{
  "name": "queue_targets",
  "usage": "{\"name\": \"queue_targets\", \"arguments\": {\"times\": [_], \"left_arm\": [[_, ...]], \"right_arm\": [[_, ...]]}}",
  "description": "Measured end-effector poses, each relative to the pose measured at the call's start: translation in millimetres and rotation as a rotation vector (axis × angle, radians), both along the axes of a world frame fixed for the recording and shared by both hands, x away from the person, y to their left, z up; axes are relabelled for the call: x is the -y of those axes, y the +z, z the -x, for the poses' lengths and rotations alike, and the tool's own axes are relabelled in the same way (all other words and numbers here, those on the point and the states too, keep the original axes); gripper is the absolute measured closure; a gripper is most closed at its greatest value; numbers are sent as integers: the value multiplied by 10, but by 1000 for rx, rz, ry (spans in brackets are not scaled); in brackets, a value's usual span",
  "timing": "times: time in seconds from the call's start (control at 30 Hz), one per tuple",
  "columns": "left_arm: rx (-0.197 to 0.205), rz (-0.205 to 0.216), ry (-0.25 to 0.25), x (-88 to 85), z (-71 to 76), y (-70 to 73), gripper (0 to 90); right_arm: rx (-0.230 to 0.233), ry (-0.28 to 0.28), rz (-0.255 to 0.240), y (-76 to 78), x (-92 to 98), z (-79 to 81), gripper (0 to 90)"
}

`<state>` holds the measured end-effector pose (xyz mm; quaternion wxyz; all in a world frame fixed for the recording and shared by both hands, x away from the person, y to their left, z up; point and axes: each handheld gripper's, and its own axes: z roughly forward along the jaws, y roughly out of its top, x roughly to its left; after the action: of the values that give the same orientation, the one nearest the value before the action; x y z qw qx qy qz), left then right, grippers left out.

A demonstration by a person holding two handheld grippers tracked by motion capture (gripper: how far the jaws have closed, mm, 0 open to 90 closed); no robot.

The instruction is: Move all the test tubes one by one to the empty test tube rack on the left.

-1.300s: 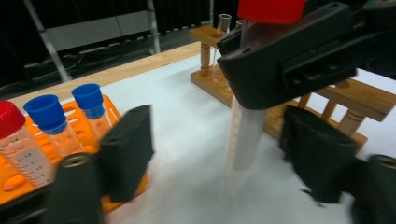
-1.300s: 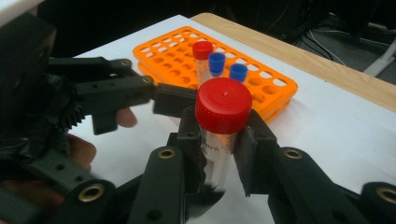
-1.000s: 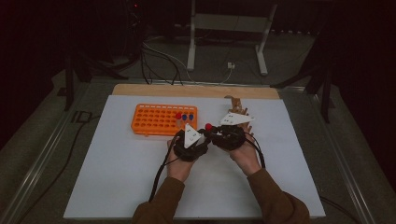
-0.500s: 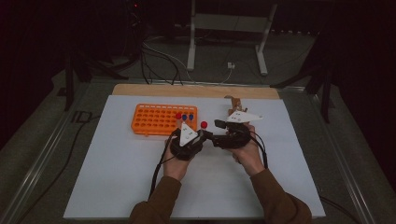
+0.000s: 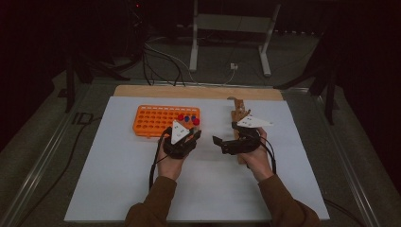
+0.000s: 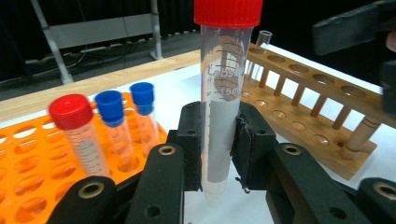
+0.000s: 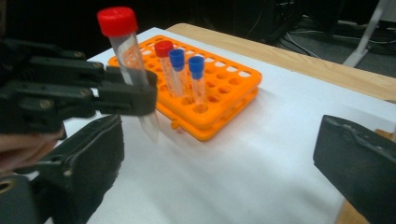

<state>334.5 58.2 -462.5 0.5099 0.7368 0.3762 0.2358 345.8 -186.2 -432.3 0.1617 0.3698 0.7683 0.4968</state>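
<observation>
Left gripper (image 6: 219, 154) clamps the red-capped tube (image 6: 223, 93); right gripper (image 7: 219, 158) gapes, just opened.

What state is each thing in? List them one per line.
Left claw: shut on the red-capped tube.
Red-capped tube: capped, upright, held clear of both racks.
Right claw: open, jaws just spread, nothing between them.
Orange rack: flat on the white sheet, mostly unfilled, three tubes standing in it.
Racked tubes: upright, capped, one red and two blue.
Wooden rack: holes vacant where visible.
</observation>
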Motion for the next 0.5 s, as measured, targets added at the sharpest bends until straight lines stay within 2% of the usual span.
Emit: {"name": "queue_targets", "arguments": {"times": [0.5], "left_arm": [[2, 24, 40, -253, -60, 47, 746]], "right_arm": [[29, -55, -8, -16, 221, 101, 2]]}}
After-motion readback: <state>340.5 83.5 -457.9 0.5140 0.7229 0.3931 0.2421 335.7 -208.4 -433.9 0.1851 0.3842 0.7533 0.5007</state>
